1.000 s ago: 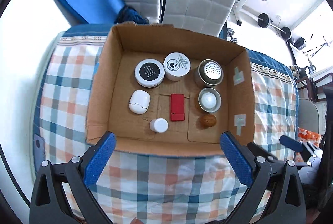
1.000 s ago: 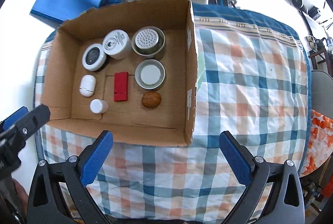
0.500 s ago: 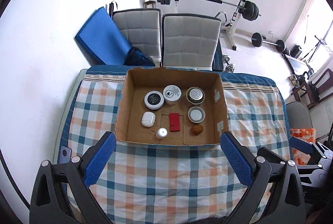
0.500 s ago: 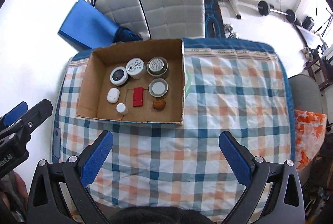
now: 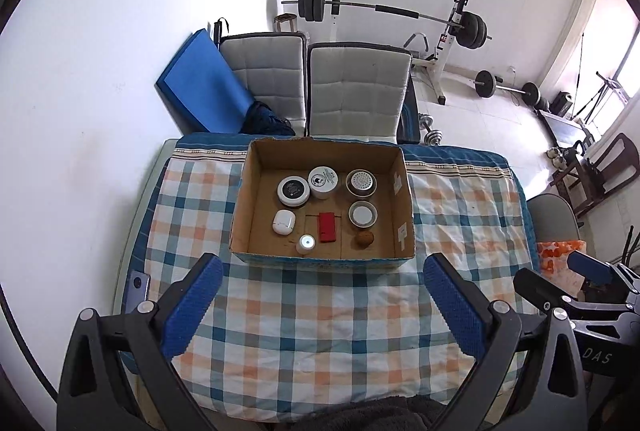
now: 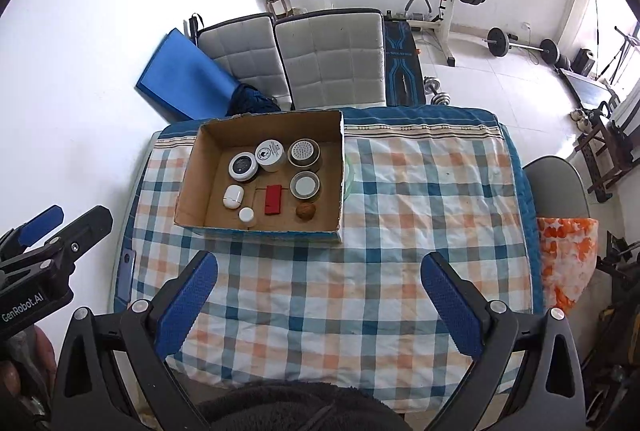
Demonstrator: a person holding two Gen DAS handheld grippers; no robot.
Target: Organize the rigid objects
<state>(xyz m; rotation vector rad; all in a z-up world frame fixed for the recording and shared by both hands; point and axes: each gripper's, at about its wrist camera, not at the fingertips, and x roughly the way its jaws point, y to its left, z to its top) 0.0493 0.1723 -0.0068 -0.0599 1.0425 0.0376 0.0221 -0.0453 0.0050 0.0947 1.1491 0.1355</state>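
Note:
An open cardboard box [image 5: 404,191] [image 6: 188,183] sits at the far left of a checked tablecloth. Inside lie several small things: a black-topped round jar [image 5: 293,189], a white jar [image 5: 323,181], two metal tins [image 5: 361,181] [image 5: 363,213], a white case [image 5: 284,222], a red block [image 5: 327,227] [image 6: 273,199], a small white cap [image 5: 306,243] and a walnut [image 5: 365,239] [image 6: 306,211]. My left gripper [image 5: 320,305] is open and empty, high above the cloth in front of the box. My right gripper [image 6: 318,301] is open and empty, likewise held back.
The checked tablecloth [image 6: 420,215] covers the table. Two padded grey chairs [image 5: 356,87] and a blue mat [image 5: 204,87] stand behind it. A barbell rack [image 5: 400,11] stands by the far wall. An orange patterned cloth [image 6: 568,263] hangs on a chair at the right.
Both grippers have pulled up and back from the box, so the whole table and room now show. The objects in the box have not moved.

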